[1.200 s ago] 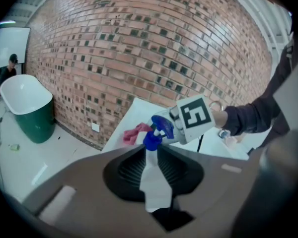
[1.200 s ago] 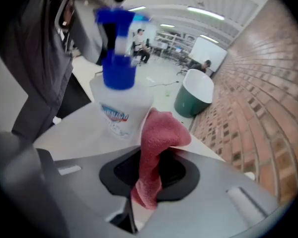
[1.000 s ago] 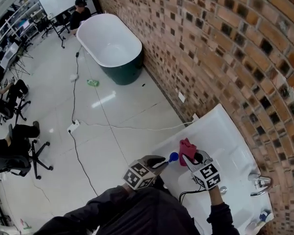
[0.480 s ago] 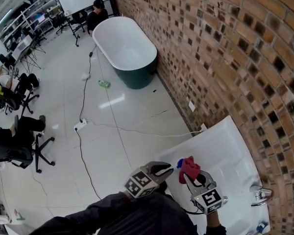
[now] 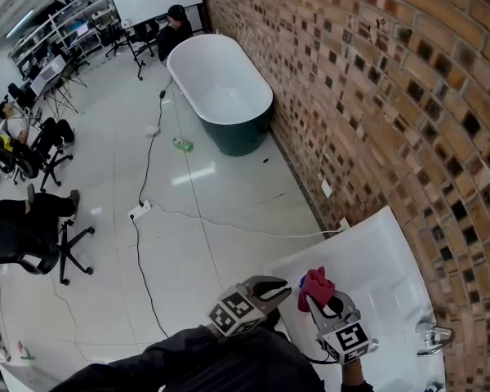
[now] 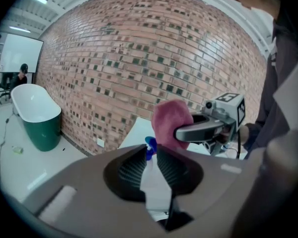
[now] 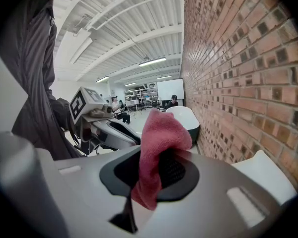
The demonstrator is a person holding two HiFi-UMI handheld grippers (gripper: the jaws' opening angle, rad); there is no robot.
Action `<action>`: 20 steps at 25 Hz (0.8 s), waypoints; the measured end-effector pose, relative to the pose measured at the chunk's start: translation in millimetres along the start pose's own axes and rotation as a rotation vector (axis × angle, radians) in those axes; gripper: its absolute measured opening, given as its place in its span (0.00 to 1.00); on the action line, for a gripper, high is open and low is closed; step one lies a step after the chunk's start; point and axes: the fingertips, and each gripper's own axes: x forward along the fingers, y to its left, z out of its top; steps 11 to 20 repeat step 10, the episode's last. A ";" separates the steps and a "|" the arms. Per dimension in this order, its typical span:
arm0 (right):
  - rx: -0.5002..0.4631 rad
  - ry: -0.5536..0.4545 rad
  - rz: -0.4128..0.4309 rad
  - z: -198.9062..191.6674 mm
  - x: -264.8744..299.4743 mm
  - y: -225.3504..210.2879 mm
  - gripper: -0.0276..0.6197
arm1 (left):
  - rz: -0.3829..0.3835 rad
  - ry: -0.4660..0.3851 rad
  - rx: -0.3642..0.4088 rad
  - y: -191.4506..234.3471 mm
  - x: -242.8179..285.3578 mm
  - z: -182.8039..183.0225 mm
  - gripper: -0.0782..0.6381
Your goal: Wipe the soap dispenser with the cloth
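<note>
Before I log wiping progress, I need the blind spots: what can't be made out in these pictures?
Head view: soap dispenser body hidden by the left claw closing on it; only its blue pump shows.
Right gripper view: cloth hides the dispenser.
Whether cloth touches dispenser: unclear in every view.
Head view: sink cut off at bottom edge.

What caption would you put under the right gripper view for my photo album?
Right gripper clamped on a pink cloth beside a brick wall.

A white sink top against the brick wall bears a chrome tap.
</note>
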 end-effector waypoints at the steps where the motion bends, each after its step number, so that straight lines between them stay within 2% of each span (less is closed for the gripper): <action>1: -0.003 -0.001 0.005 1.1 1.2 1.4 0.14 | 0.003 -0.002 0.001 0.5 -1.1 0.8 0.20; 20: -0.013 -0.014 0.028 5.4 7.2 9.8 0.14 | 0.022 -0.020 0.003 1.1 -10.0 5.0 0.20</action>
